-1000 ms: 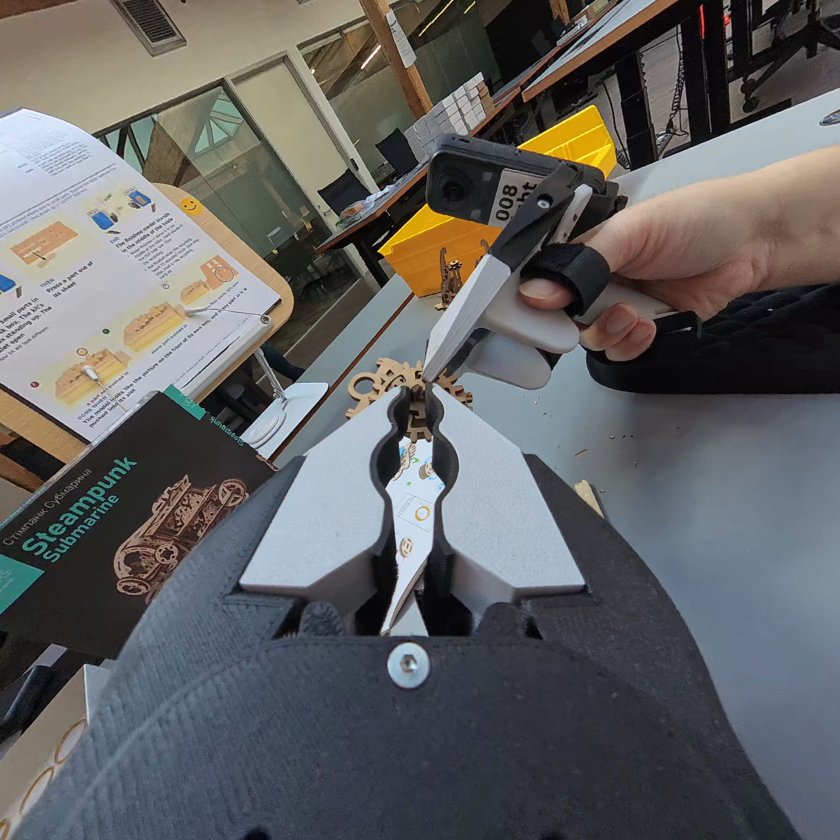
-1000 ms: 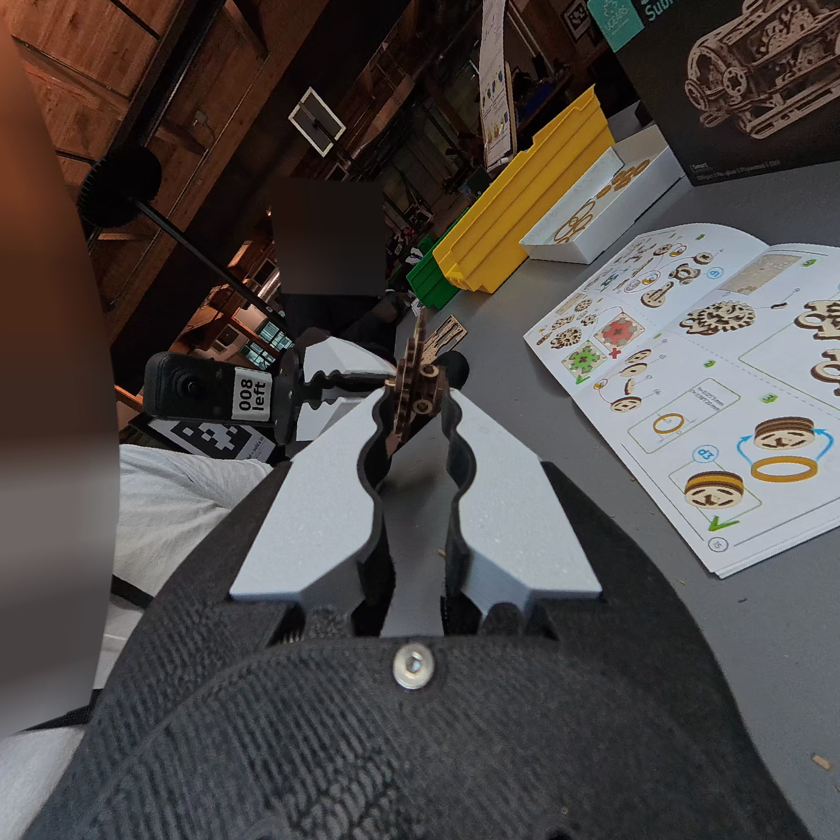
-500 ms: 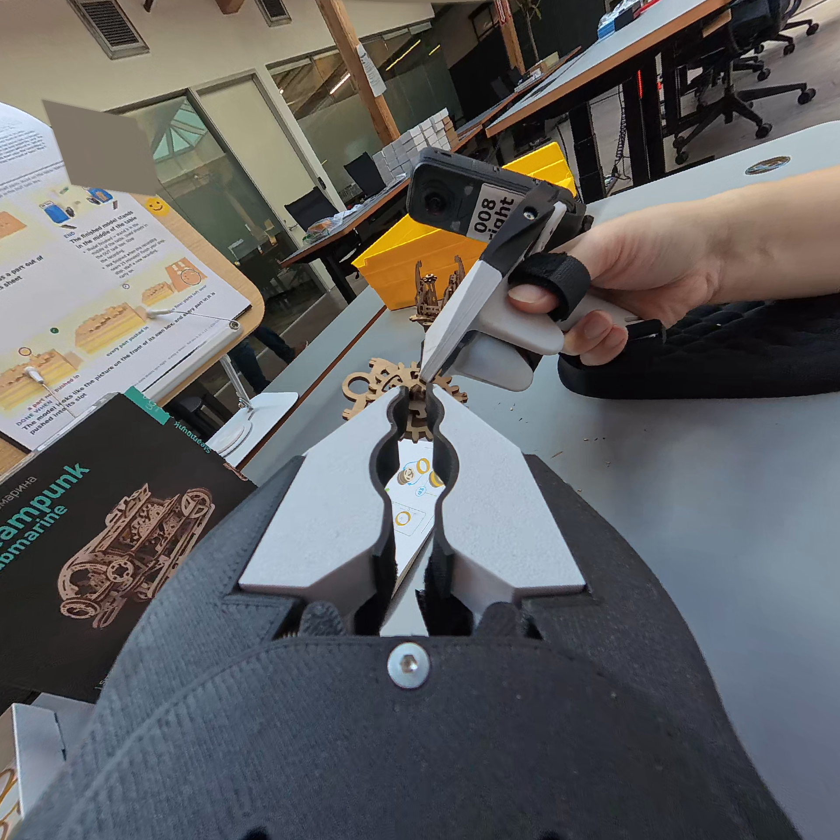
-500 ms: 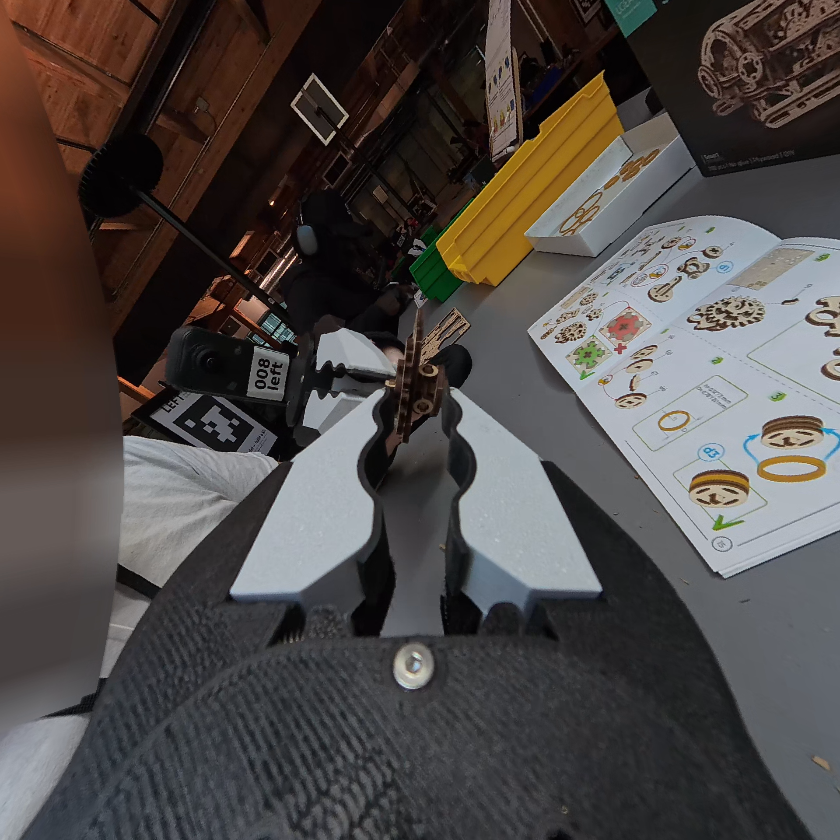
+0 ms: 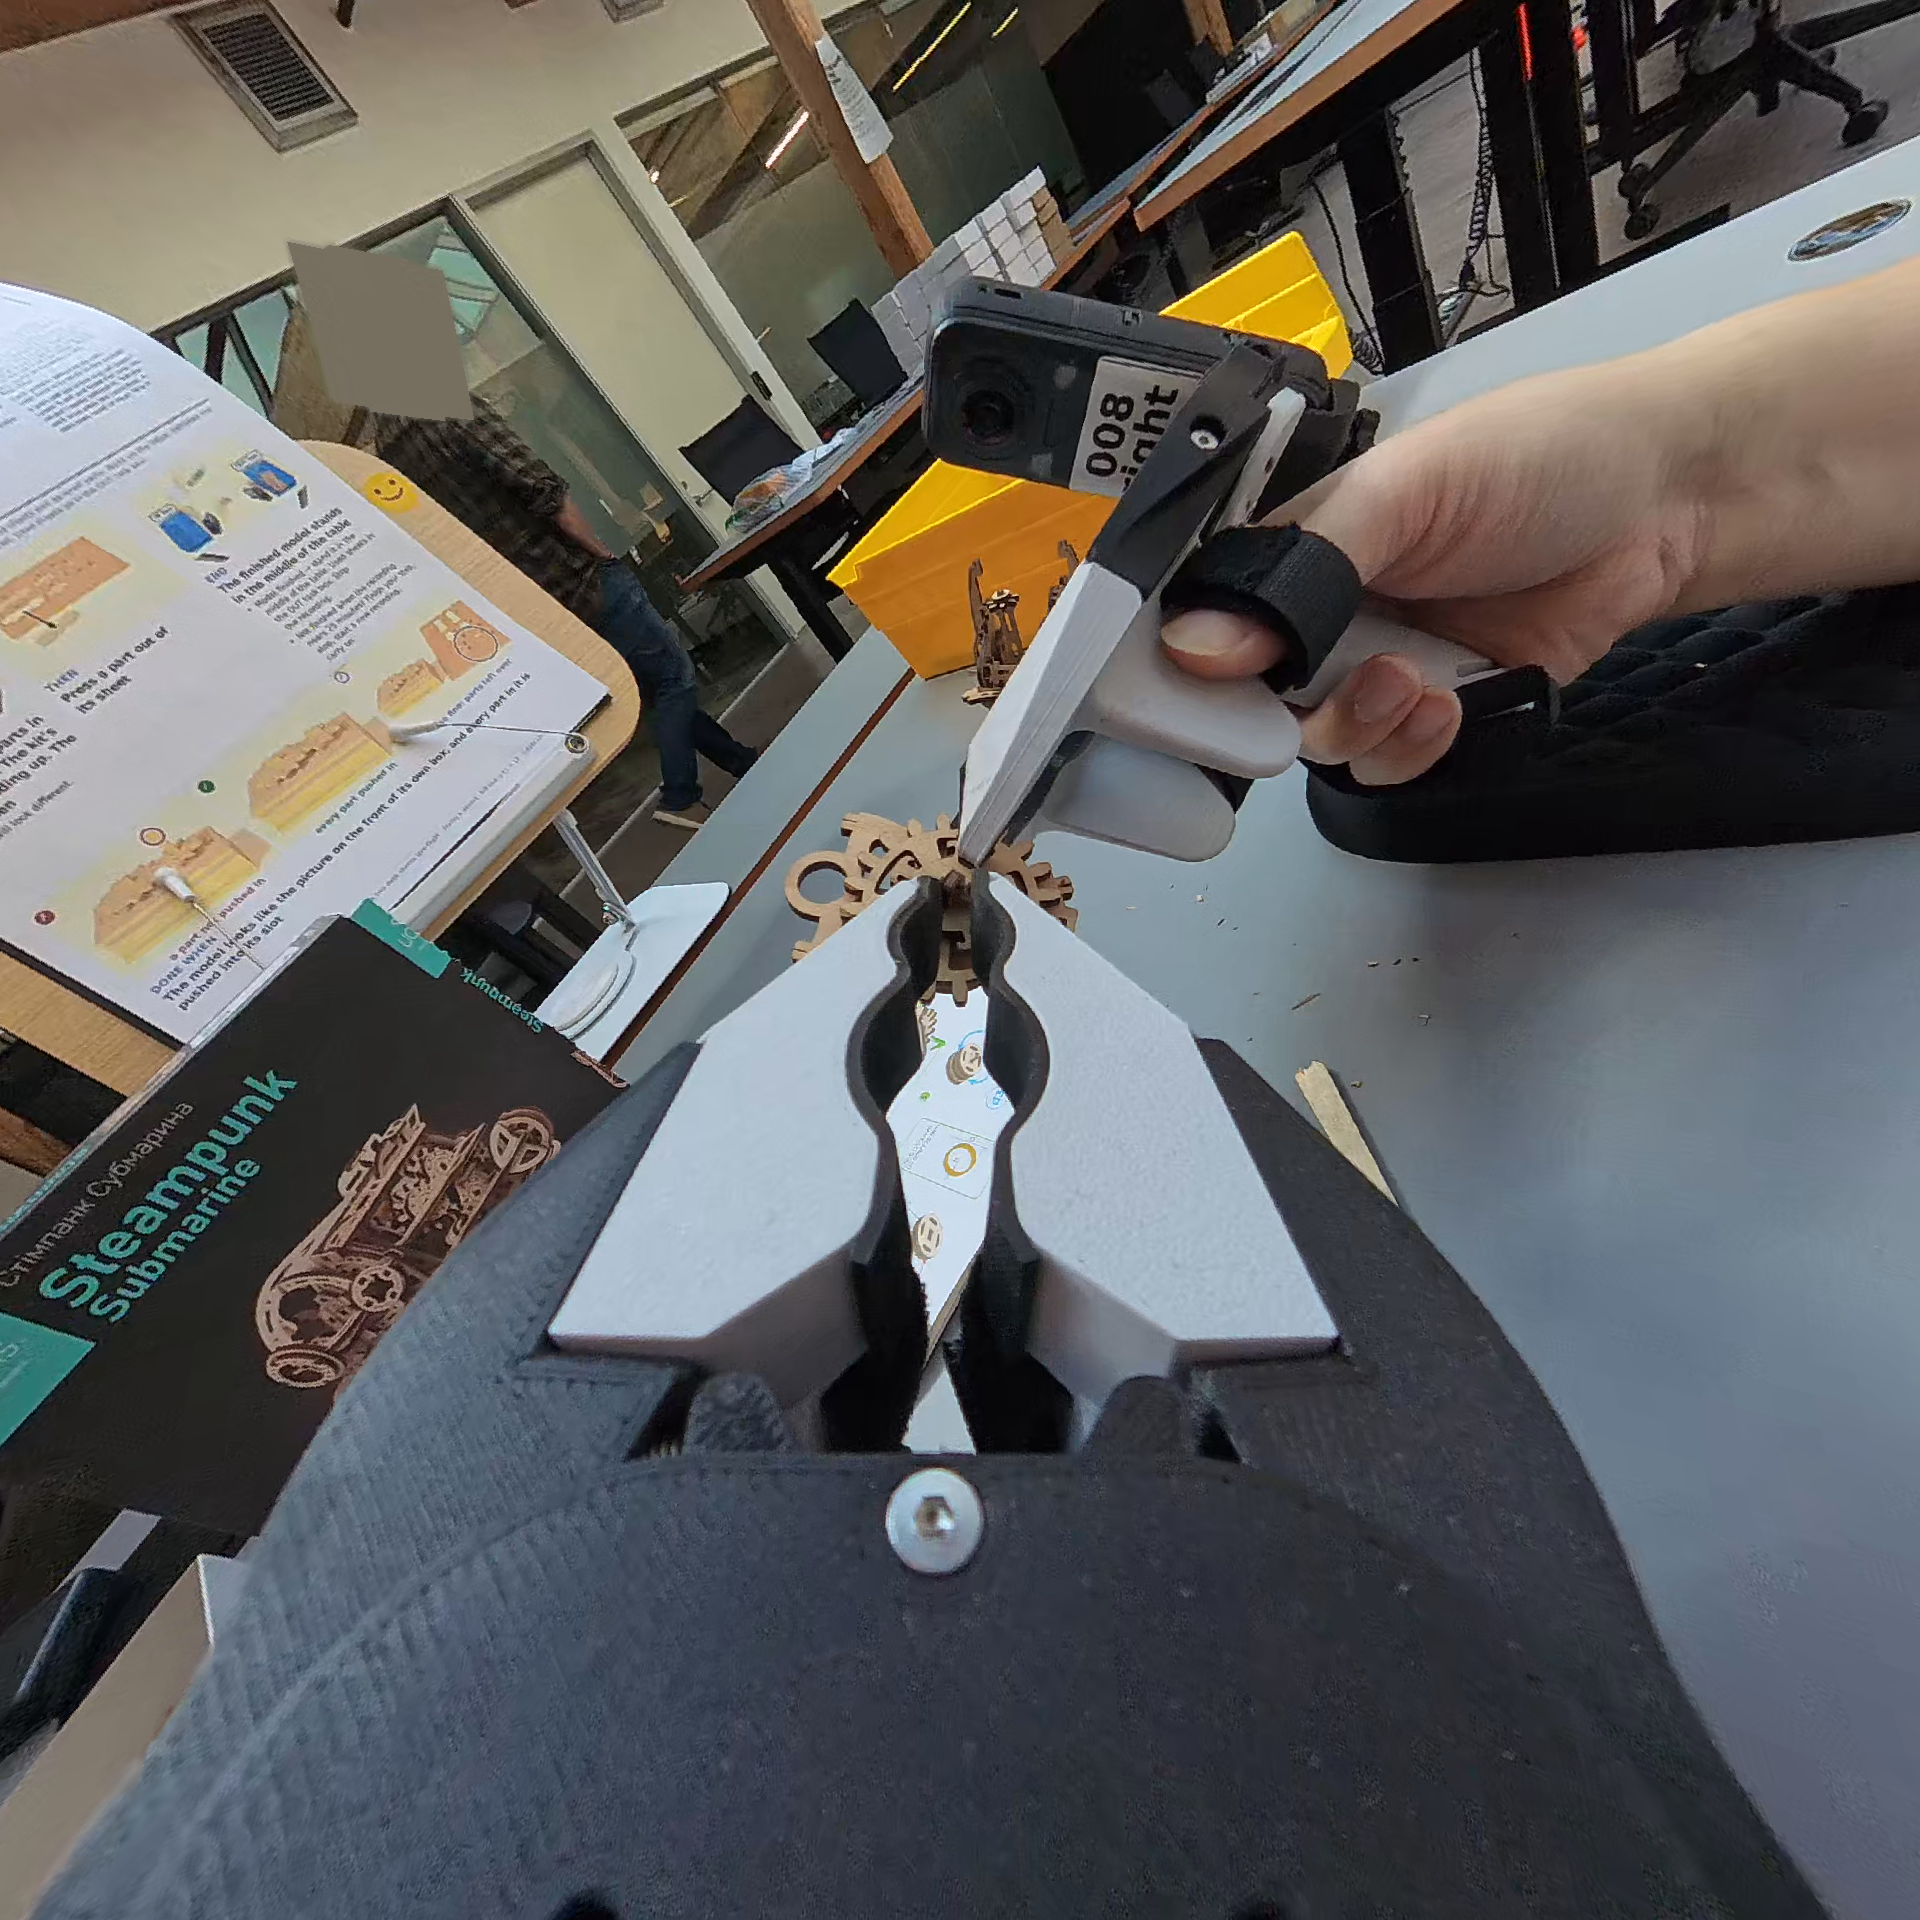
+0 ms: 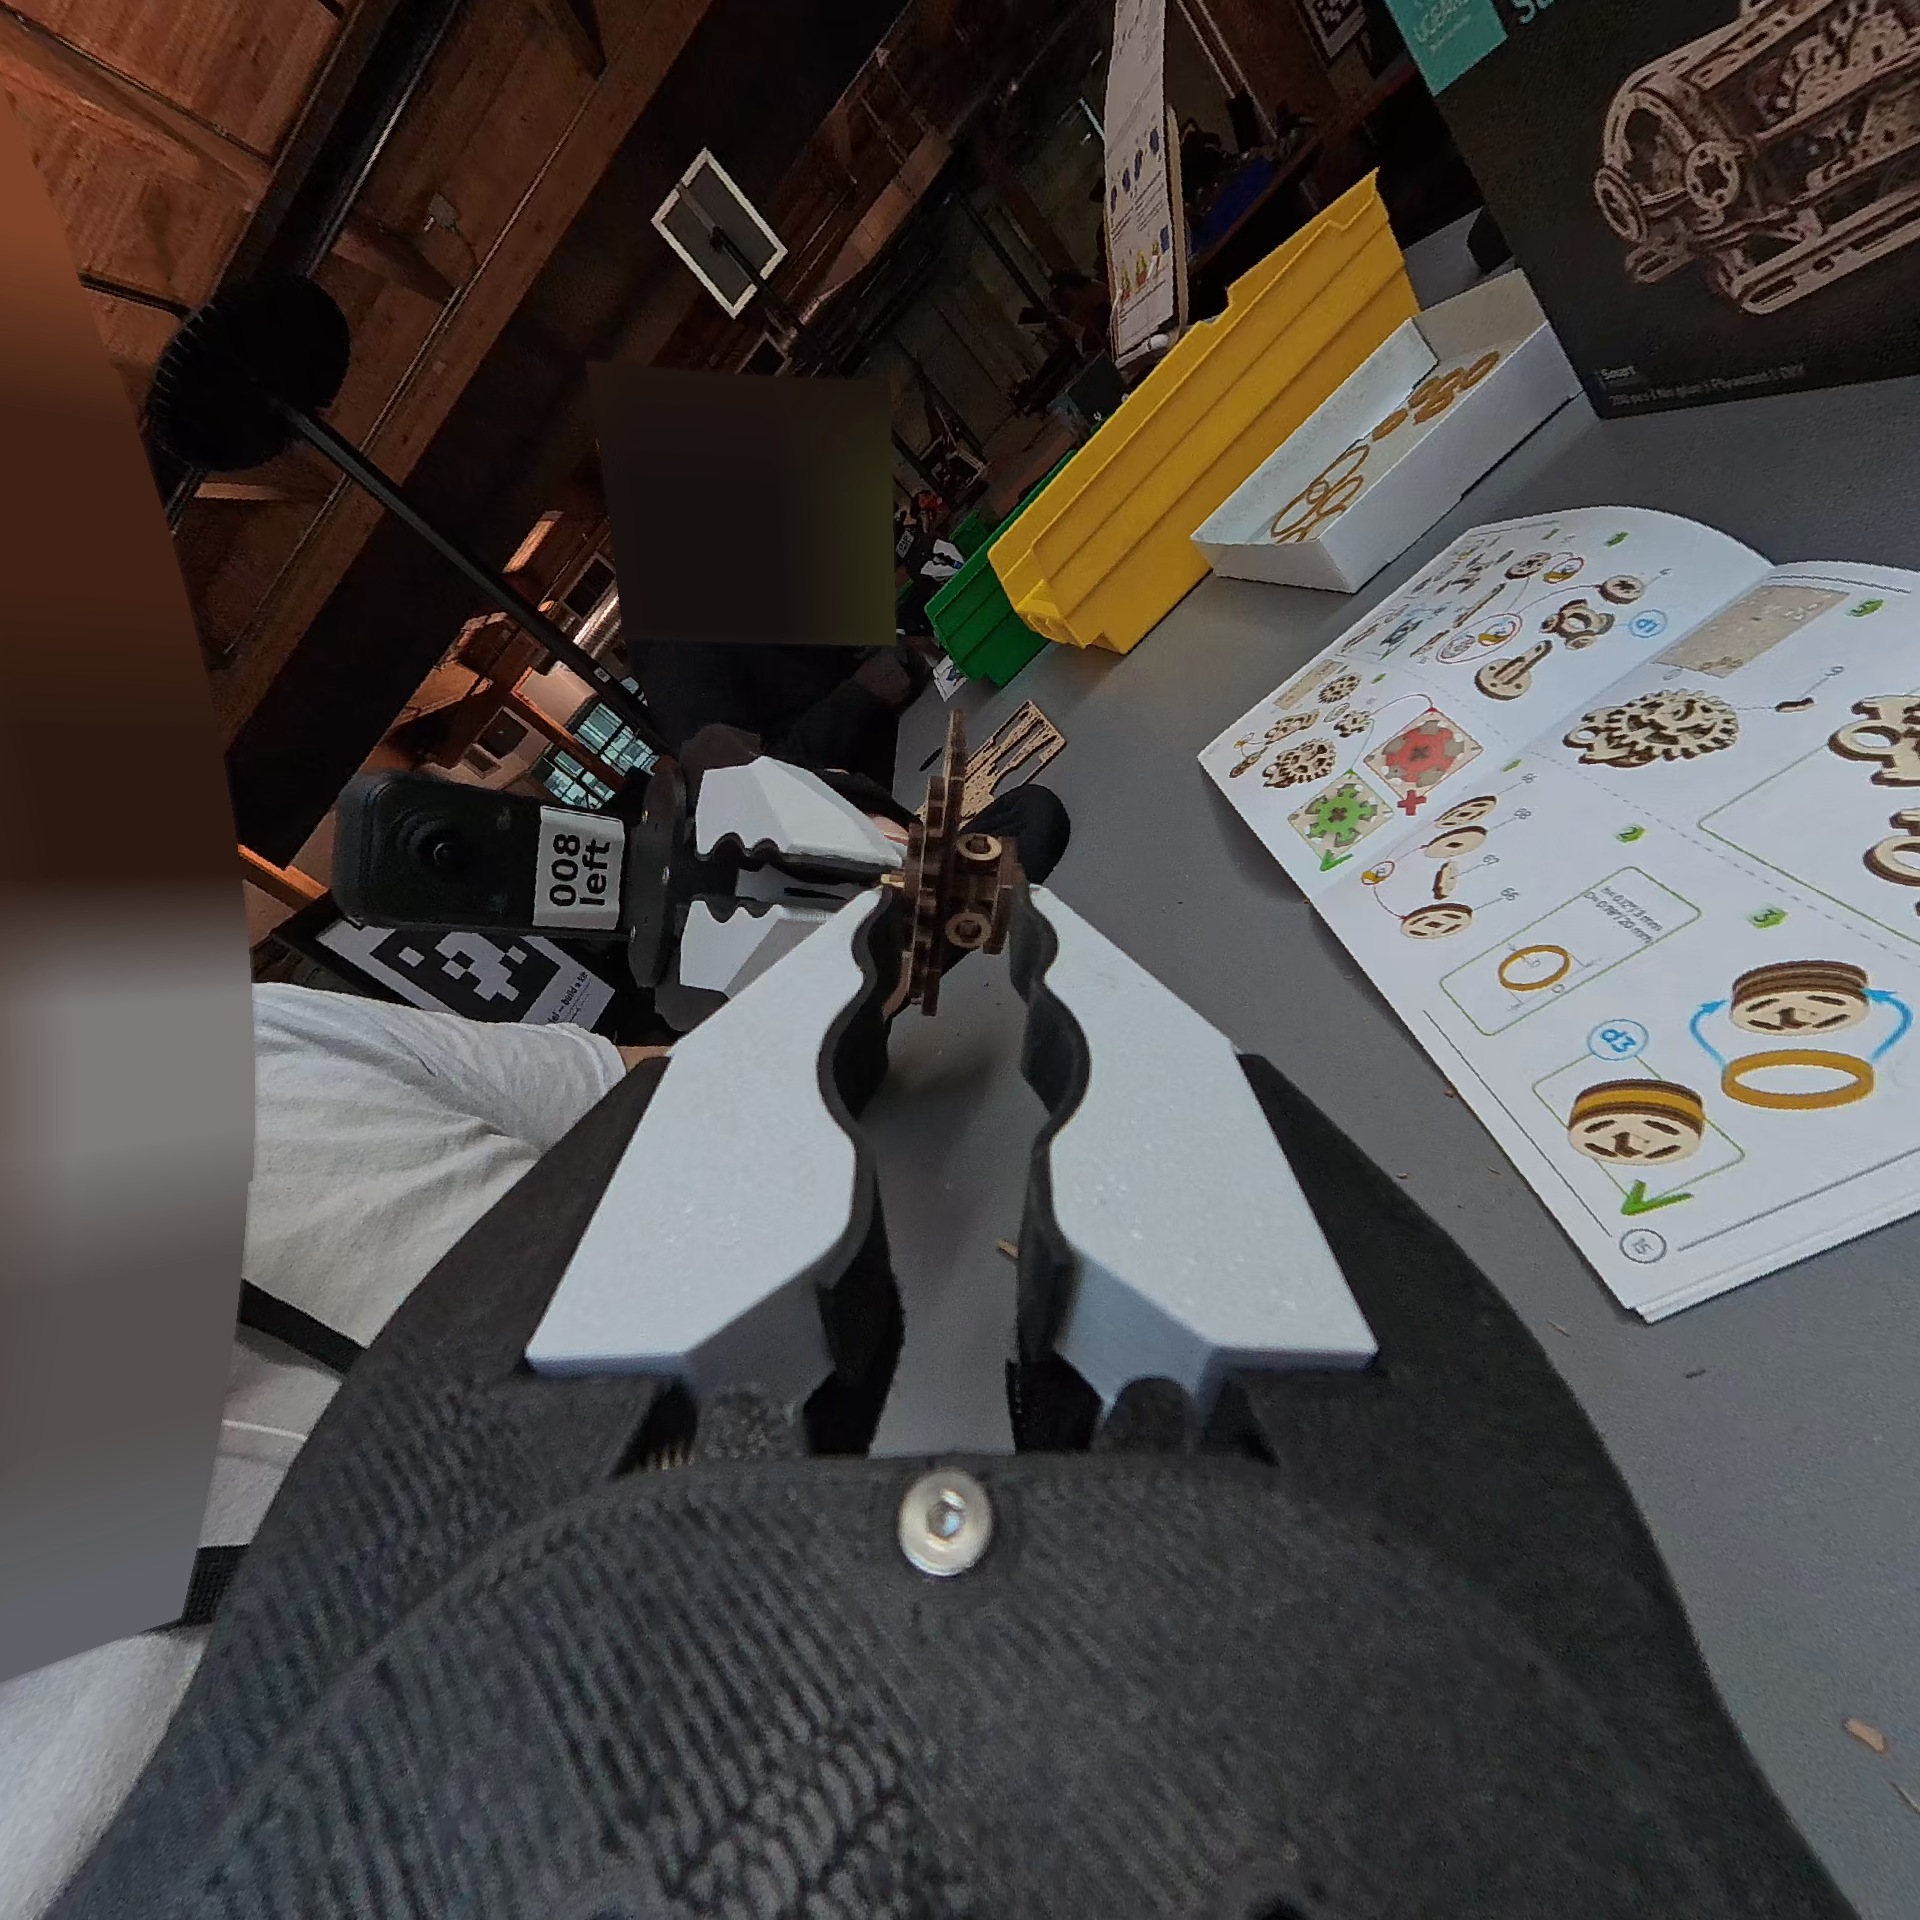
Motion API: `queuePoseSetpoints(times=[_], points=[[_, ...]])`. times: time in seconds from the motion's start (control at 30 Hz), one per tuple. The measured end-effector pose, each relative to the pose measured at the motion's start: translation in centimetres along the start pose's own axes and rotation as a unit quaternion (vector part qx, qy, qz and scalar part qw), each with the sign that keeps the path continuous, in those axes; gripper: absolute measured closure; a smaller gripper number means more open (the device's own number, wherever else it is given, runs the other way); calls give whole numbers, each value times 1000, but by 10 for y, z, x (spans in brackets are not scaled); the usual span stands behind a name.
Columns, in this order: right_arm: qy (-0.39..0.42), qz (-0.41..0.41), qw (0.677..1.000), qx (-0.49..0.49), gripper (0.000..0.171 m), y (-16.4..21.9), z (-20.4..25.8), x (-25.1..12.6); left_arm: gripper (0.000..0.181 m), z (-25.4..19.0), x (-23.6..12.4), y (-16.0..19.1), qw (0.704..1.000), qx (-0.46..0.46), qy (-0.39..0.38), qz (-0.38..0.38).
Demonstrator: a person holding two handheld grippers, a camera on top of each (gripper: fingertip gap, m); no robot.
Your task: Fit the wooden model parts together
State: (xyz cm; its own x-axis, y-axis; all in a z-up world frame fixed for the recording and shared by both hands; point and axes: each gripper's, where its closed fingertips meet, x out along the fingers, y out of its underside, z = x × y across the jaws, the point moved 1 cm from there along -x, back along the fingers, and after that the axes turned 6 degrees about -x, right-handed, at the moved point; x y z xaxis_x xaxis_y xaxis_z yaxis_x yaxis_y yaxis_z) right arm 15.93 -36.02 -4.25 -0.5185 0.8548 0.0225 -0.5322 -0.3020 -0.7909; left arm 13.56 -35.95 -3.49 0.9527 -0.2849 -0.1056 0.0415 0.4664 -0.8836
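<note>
Right hand-held gripper (image 6: 951, 914) clamped on wooden gear assembly (image 6: 951, 899), frame centre, above grey surface (image 6: 1558, 1455). Left hand-held gripper (image 5: 951, 894) pinched on small wooden pin (image 5: 952, 886) at gear's left face. Instruction booklet (image 6: 1621, 883) right; yellow bins (image 6: 1195, 457) upper right.

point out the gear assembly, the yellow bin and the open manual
gear assembly (image 6: 951, 904), right wrist view, on its toothed disc between the claw tips
yellow bin (image 6: 1195, 457), right wrist view, on its side wall
manual (image 6: 1621, 894), right wrist view, on the near page
</note>
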Motion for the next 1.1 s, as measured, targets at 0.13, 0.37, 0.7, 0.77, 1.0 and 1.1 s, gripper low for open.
queuePoseSetpoints(times=[0.13, 0.37, 0.7, 0.77, 1.0, 1.1], points=[[0, -2, 1000, 0, 152, 0, 0, 0, 177, 0, 0, 0, 1000, 3, -5, 2], [4, -3, 1000, -1, 152, 0, -1, 0, 177, 0, 0, 1, 1000, 4, -8, 5], [13, 15, 1000, -4, 152, 3, -5, 0, 176, -2, 2, 4, 1000, 16, 6, 1], [19, 28, 999, -16, 152, 5, -4, 1, 176, -4, 1, 6, 999, 32, 15, 5], [52, 63, 995, -51, 152, 13, -8, 3, 177, -9, -1, 16, 992, 113, 33, 39], [53, 61, 995, -51, 152, 12, -8, 3, 178, -10, -1, 17, 990, 126, 27, 49]])
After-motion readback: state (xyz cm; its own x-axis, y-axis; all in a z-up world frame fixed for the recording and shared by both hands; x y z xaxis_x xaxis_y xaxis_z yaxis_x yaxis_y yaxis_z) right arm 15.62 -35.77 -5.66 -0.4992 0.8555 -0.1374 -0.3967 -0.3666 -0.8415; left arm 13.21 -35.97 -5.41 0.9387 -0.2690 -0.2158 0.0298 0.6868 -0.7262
